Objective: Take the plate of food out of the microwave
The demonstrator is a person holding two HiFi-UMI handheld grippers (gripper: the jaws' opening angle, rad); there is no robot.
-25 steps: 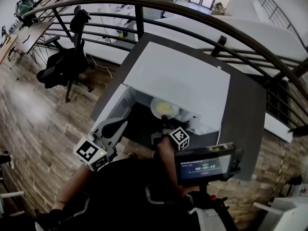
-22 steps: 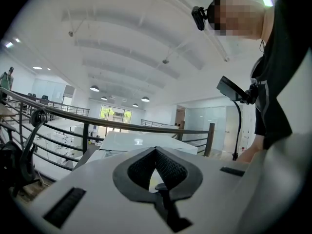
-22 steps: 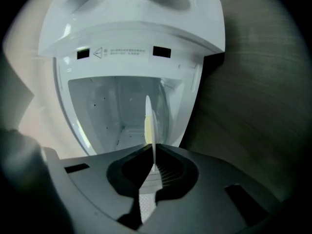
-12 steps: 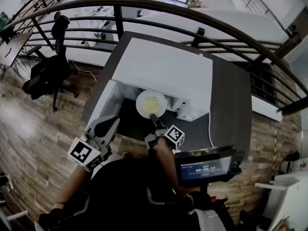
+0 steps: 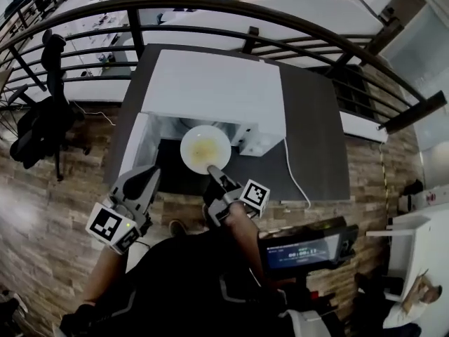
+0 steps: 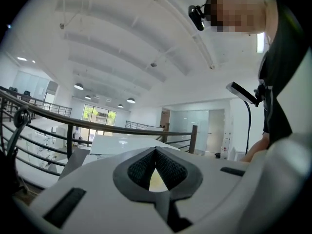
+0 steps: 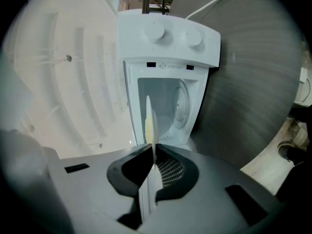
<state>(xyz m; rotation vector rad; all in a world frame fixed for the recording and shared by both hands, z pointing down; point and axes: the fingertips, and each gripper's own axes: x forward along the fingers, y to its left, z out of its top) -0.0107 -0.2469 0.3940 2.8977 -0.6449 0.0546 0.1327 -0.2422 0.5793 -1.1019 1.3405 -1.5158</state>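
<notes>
The white plate (image 5: 205, 148) with yellow food on it is outside the microwave (image 5: 210, 90), level, over the dark space in front of the open cavity. My right gripper (image 5: 211, 171) is shut on the plate's near rim. In the right gripper view the plate (image 7: 150, 123) shows edge-on between the pads, with the empty white cavity (image 7: 168, 108) behind it and my right gripper (image 7: 154, 162) clamped on it. The microwave door (image 5: 133, 149) stands open to the left. My left gripper (image 5: 144, 179) hangs by the door, shut and empty; in its own view my left gripper (image 6: 156, 152) points up at the ceiling.
The microwave stands on a dark grey table (image 5: 312, 132) with a white cable (image 5: 295, 184) running off its front. A curved dark railing (image 5: 210, 5) runs behind the table. An office chair (image 5: 38, 128) is on the wood floor to the left.
The plate has come out of the microwave cavity toward me, still held by the right gripper. The left gripper stays low by the door.
</notes>
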